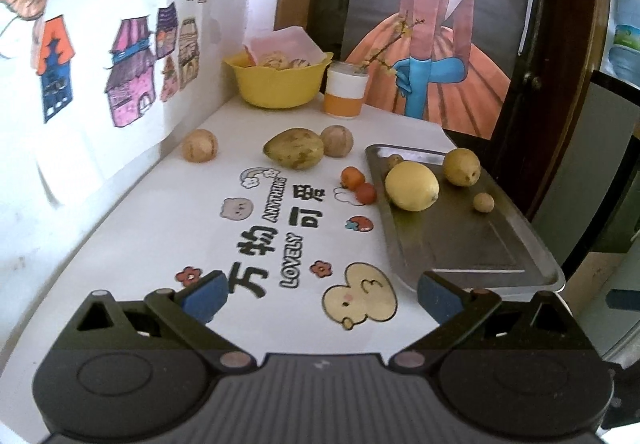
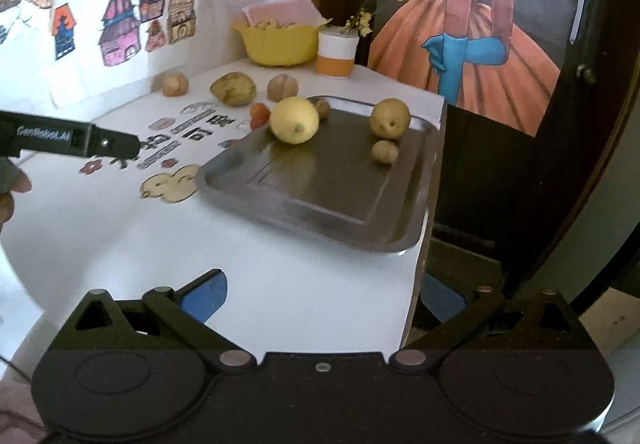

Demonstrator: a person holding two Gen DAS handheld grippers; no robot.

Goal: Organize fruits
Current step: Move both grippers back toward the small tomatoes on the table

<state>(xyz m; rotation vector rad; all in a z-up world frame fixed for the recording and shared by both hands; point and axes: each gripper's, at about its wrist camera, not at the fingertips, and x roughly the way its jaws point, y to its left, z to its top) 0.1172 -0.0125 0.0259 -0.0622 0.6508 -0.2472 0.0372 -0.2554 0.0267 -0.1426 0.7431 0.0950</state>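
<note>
Both our grippers hang above the white table (image 2: 280, 292) with nothing between the fingers. Our left gripper (image 1: 320, 298) has its jaws spread wide; our right gripper (image 2: 320, 298) likewise, jaws fully apart.

Ahead of the left jaws and off to their right lies the metal tray (image 1: 472, 244), its near corner just past the right finger. On the tray: a lemon (image 1: 412, 186), a yellow-green round fruit (image 1: 461, 167), a small brown fruit (image 1: 483, 201), and another small one (image 1: 395, 161) behind the lemon.

Off the tray, farther ahead of the left jaws: two small orange fruits (image 1: 359, 185) touching each other just beside the tray's left edge, a mottled green mango (image 1: 294, 148), and two tan round fruits (image 1: 200, 145) (image 1: 337, 141), one touching the mango.

Farthest ahead, a yellow bowl (image 1: 280, 82) and an orange-and-white cup (image 1: 345, 90).

From the right wrist view, the tray sits straight ahead of the right jaws, near the table's right edge.
</note>
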